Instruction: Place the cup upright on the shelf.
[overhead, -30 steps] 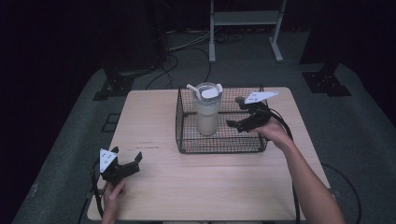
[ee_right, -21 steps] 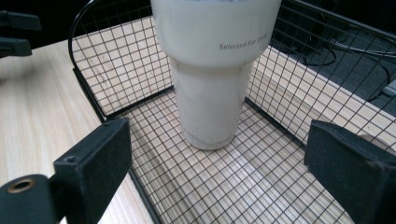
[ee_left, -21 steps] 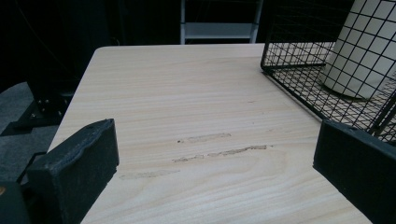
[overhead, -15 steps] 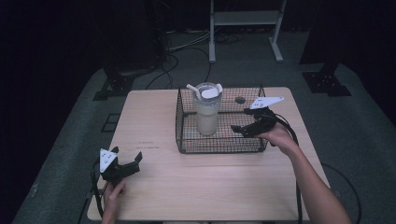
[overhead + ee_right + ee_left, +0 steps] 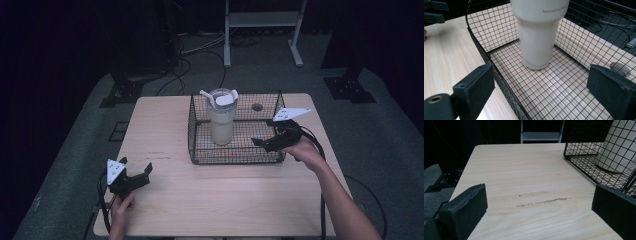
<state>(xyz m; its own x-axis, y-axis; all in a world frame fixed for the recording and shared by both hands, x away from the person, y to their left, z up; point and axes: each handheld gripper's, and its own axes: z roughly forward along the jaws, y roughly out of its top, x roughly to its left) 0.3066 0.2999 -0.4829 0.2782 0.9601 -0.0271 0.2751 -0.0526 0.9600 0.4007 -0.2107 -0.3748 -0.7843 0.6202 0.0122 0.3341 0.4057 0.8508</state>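
Note:
A black wire basket [image 5: 235, 155] stands on the far middle of the wooden table [image 5: 225, 200]. Inside it a white tumbler [image 5: 221, 120] with a lid and handle stands upright. My right gripper [image 5: 266, 138] hovers open at the basket's right front corner, pointing at the tumbler. In the right gripper view its jaws [image 5: 541, 75] spread wide over the basket [image 5: 486, 27], with the tumbler [image 5: 537, 37] ahead and nothing between them. My left gripper [image 5: 136, 169] rests open near the table's front left. From the left gripper view [image 5: 540, 197] the basket [image 5: 584, 152] and tumbler [image 5: 621, 145] lie to the right.
A round cable hole [image 5: 257, 106] is in the tabletop behind the basket. Bare wood [image 5: 524, 175] stretches between the left gripper and the basket. A metal stand [image 5: 260, 20] and cables lie on the dark floor beyond the table.
The right gripper has drawn back a little toward the basket's front right corner and dropped slightly. The left gripper, basket and tumbler have stayed where they were.

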